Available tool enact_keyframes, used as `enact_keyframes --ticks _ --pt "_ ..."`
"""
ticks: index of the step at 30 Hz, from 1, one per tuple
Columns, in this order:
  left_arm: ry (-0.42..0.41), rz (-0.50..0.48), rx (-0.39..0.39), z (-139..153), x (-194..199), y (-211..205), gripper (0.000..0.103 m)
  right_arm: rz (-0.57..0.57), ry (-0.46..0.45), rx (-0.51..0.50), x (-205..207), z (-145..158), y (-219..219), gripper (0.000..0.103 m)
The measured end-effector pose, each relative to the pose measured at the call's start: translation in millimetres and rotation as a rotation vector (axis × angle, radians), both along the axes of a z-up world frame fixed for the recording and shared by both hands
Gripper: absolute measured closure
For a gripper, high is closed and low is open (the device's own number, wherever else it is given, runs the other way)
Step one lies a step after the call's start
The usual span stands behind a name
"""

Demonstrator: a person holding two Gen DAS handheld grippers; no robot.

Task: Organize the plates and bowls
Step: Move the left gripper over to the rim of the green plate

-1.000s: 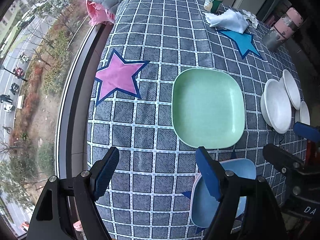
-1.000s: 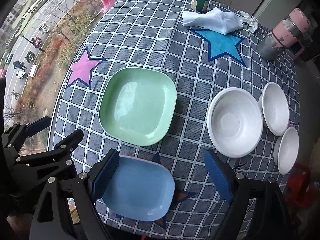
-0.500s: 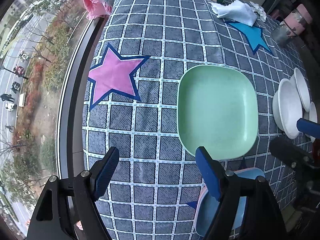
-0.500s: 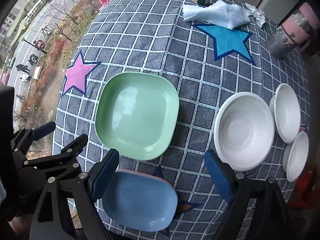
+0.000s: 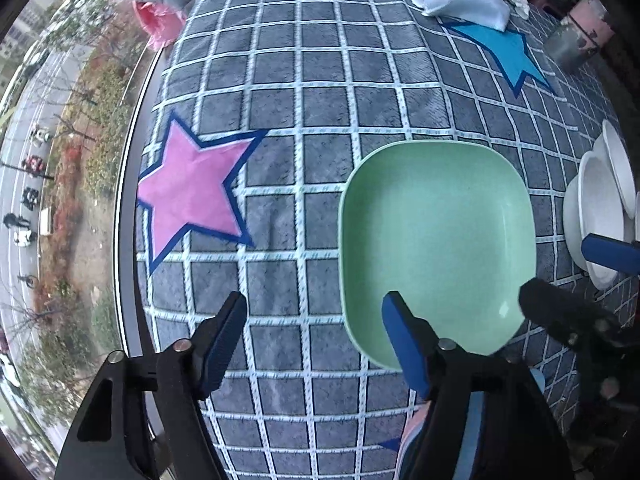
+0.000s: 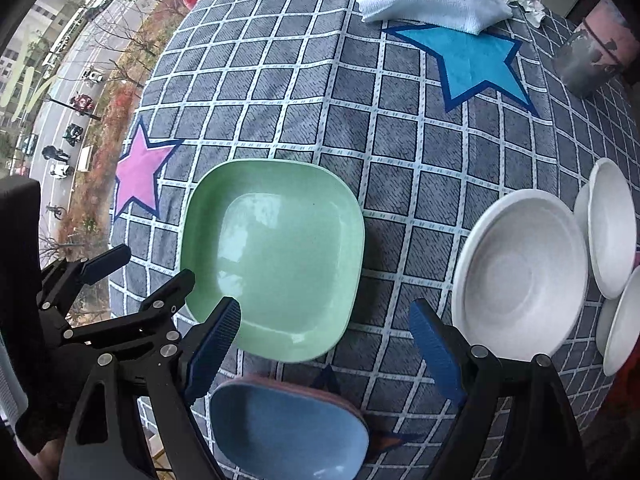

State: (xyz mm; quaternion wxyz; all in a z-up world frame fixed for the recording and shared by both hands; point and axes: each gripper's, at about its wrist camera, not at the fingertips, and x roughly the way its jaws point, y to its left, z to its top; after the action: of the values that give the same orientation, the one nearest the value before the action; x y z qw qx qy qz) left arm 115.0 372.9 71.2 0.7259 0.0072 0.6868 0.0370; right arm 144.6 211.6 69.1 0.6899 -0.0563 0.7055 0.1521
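The sorting looks barely begun, judging by how the dishes lie on the checked tabletop. A green plate sits alone near the middle, and just below it, close to the near edge, a blue plate rests on what appears to be a pinkish plate, only its rim showing, so one small stack may already exist. To the right, a large white bowl stands by itself, with two smaller white bowls just beside it, overlapping at the rims but not nested. The left tongs hang over the green plate's near-left edge; they are closing, one blue pad above the plate's inside and the other over the cloth, with nothing yet pressed between them. The right tongs stand wide apart and empty over the gap between the green plate and the large bowl. Still to do, as I judge it: put the green plate with the other plates and gather the three bowls into one nest. A white towel lies at the far end, out of the way.
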Motion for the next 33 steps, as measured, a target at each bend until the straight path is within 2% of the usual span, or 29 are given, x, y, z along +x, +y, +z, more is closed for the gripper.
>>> enact_keyframes --ticks 12,16,20,22,33 --pt "0.043 0.012 0.009 -24 23 6 0.033 -0.027 0.026 -0.048 14 -19 1 0.016" --pt "0.049 0.028 0.01 -32 23 19 0.039 -0.038 0.032 -0.048 17 -22 -2 0.016" --pt "0.047 0.03 0.0 -35 15 28 0.04 -0.037 0.037 -0.048 17 -28 -3 0.016" --pt "0.046 0.031 -0.001 -37 14 30 0.04 -0.021 0.033 -0.051 15 -30 -1 0.02" --pt "0.056 0.016 -0.009 -42 13 14 0.044 -0.026 0.039 -0.066 5 -45 2 0.021"
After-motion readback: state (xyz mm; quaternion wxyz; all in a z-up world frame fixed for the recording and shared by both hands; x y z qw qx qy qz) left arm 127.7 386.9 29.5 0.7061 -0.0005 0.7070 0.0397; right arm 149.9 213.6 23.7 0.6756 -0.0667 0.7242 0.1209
